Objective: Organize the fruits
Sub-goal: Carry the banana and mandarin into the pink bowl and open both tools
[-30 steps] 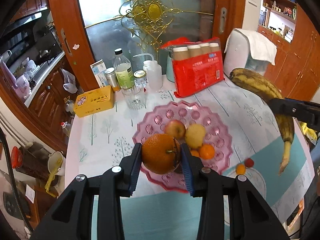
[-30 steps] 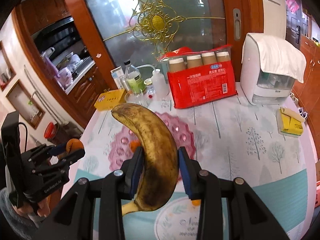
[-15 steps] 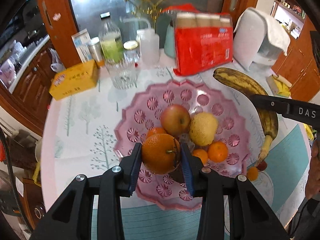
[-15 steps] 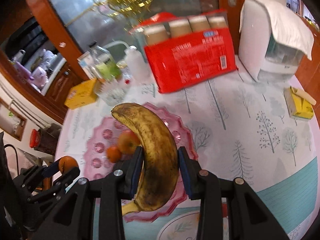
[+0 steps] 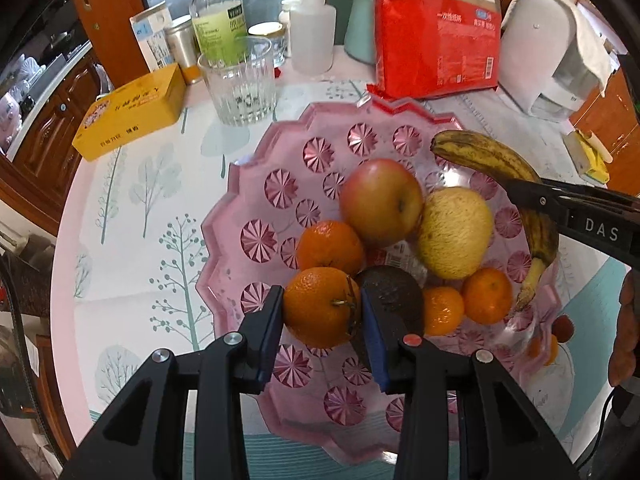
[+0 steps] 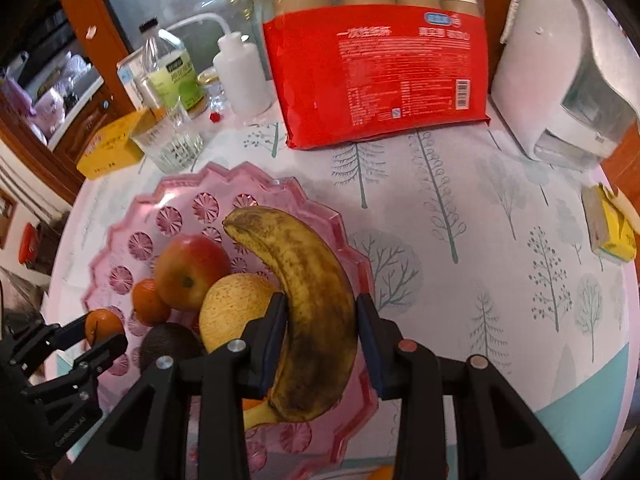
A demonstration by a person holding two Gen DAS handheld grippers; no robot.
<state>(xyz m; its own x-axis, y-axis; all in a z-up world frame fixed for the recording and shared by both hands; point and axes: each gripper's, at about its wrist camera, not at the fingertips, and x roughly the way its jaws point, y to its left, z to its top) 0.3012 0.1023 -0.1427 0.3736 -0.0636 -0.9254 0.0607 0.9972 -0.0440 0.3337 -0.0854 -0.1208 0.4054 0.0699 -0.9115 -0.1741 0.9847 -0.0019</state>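
The left hand-held gripper (image 5: 322, 312) was clenched on an orange (image 5: 320, 306), with one pad on each side of it. It hung just over the near part of the pink fruit plate (image 5: 256, 184) on the desk (image 5: 132, 216). The right hand-held gripper (image 6: 322, 334) was clenched on a spotty banana (image 6: 308, 288), low over the right side of the same plate. In the plate there were an apple (image 5: 380, 200), a yellow pear (image 5: 454, 232), a dark avocado (image 5: 394, 292) and some small oranges (image 5: 330, 246). The avocado was just to the right of the held orange, and the pear was just to the left of the banana. Two tiny fruits (image 5: 562, 328) lay on the desk near the plate's right edge. Behind the plate stood a glass (image 5: 240, 80), a yellow box (image 5: 132, 112) and a red pack of cups (image 5: 436, 46). I think this was the step of putting the two fruits down into the plate. It looked like most of the fruit was in already. Next, each fruit would need to go down softly into a free spot, and then the pads would need to let go. The orange could roll, and the banana could slip over the rim, so they should be let go only once they rest on the plate.
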